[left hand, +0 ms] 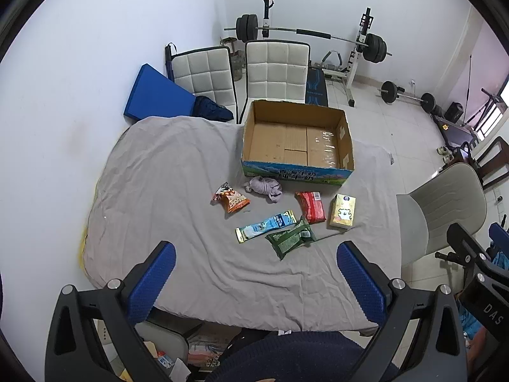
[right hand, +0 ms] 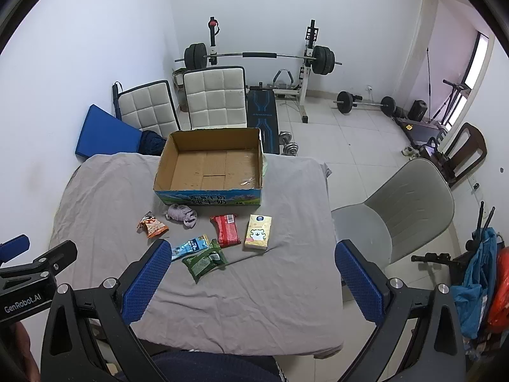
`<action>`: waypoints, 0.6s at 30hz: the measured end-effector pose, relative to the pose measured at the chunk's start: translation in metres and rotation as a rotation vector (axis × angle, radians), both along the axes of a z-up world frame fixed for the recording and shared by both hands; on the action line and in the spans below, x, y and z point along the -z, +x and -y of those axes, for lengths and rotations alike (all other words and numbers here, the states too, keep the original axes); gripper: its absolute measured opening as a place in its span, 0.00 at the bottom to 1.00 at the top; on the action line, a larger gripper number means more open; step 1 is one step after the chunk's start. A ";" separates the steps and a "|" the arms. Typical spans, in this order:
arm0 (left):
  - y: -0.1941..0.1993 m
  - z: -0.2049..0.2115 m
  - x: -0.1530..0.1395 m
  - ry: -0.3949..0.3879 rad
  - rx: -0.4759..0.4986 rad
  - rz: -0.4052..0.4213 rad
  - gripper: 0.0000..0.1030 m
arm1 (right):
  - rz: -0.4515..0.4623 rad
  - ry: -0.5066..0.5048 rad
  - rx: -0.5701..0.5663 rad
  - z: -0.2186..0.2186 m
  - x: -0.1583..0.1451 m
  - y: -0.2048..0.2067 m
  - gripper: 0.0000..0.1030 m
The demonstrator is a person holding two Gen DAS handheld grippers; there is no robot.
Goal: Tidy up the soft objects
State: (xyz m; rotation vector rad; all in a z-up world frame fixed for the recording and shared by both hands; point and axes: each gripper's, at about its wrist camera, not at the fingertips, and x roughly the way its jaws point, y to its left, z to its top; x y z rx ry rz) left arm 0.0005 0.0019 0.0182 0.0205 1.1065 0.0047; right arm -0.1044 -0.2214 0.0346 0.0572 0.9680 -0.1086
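Though open, cardboard box (left hand: 297, 137) bare inside.

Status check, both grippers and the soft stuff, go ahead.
Left gripper open, empty. Right gripper open, empty. Six soft items on grey sheet, cardboard box holds nothing. No obstruction seen.

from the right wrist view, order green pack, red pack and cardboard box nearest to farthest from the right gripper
1. Green pack: nearest the right gripper, just ahead, toward its left finger.
2. Red pack: behind the green pack, mid-table.
3. Cardboard box: farthest, at the table's far edge.
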 end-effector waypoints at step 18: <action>-0.006 0.004 -0.003 0.000 0.002 0.023 1.00 | 0.014 0.004 -0.002 0.001 -0.002 -0.004 1.00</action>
